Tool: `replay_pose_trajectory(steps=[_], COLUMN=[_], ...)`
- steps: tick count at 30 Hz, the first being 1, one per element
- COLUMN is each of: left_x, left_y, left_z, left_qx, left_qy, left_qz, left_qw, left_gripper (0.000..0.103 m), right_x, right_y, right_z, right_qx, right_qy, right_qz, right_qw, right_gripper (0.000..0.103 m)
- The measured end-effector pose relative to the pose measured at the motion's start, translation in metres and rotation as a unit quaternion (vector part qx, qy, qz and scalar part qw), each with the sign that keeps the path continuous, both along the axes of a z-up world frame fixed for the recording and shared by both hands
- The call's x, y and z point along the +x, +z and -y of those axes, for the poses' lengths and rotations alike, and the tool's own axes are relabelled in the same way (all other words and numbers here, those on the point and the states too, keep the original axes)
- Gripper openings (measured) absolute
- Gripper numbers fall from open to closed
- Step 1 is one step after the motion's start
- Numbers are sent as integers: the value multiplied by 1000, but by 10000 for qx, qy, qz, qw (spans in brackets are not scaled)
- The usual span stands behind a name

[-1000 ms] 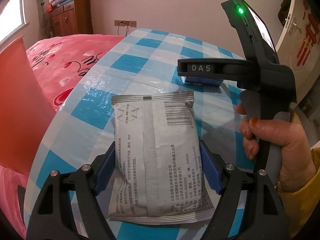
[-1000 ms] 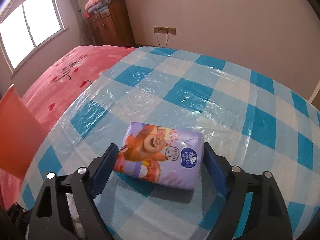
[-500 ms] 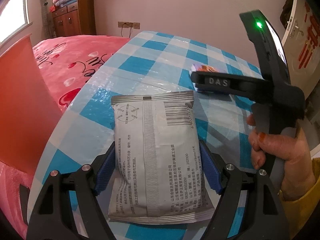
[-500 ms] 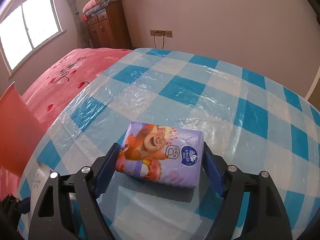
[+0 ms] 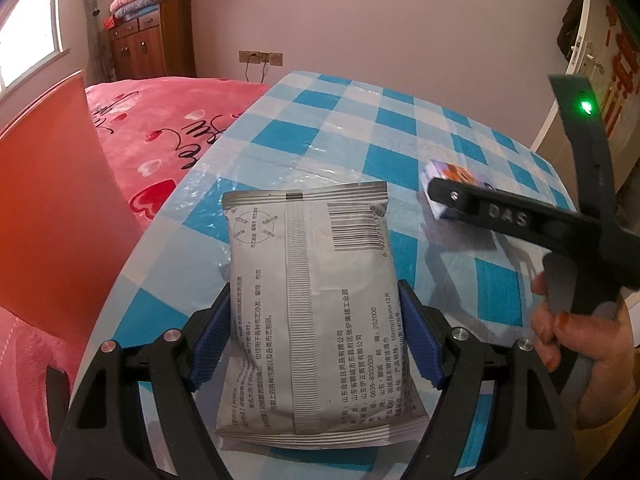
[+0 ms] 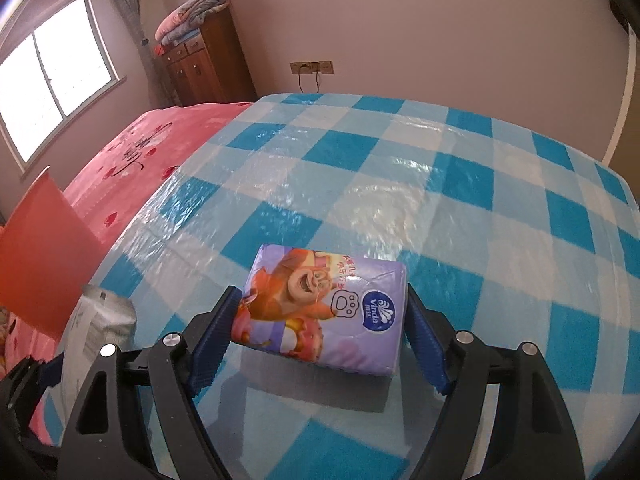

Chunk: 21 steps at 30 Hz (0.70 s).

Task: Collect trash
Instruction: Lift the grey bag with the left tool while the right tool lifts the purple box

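Left wrist view shows the left gripper (image 5: 314,344) clamping a grey packet (image 5: 316,308) above the checked tabletop (image 5: 360,128), while the right gripper (image 6: 320,340) squeezes a purple tissue pack (image 6: 320,316).

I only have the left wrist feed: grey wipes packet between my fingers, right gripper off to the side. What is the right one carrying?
Observer: The right gripper is shut on a purple tissue pack printed with a cartoon bear and a Vinda logo.
Operator: Is it off the table?
Observer: It casts a shadow on the checked tablecloth underneath, so it looks lifted.
Operator: Anything about my packet that I can't see?
Observer: From the right wrist view, the grey packet sits low at the left, next to the orange panel by the table edge.
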<state>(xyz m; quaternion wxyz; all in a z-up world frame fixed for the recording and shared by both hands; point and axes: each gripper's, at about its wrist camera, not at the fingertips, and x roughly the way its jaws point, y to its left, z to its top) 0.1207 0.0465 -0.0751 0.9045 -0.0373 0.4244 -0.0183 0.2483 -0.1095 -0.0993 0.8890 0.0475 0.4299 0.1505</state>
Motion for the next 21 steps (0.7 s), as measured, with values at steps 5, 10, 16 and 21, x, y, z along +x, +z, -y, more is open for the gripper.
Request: replay_pose_trajectory(steps=[5,10,16,21], left_x=[-8,-17,-29,-40], left_y=[4,11,22,32], left_z=[0,-1,-3,-5], left_qx=[76,142,211,234], left_qy=[-18,-15,-11,-2], left_qz=[74,175,315,439], left_qw=[9999,9997,9993,9988], left_gripper=[78,78,78,78], right_x=[-22,-44,-69,-84], right_y=[5,11,18,25], right_z=[3,5,8,10], right_qx=[14,6,-27,-75], right_qy=[35,87,101,105], right_qz=[44,114,182,253], right_qw=[10000,9999,9998,9996], right_gripper=[78,78,78,78])
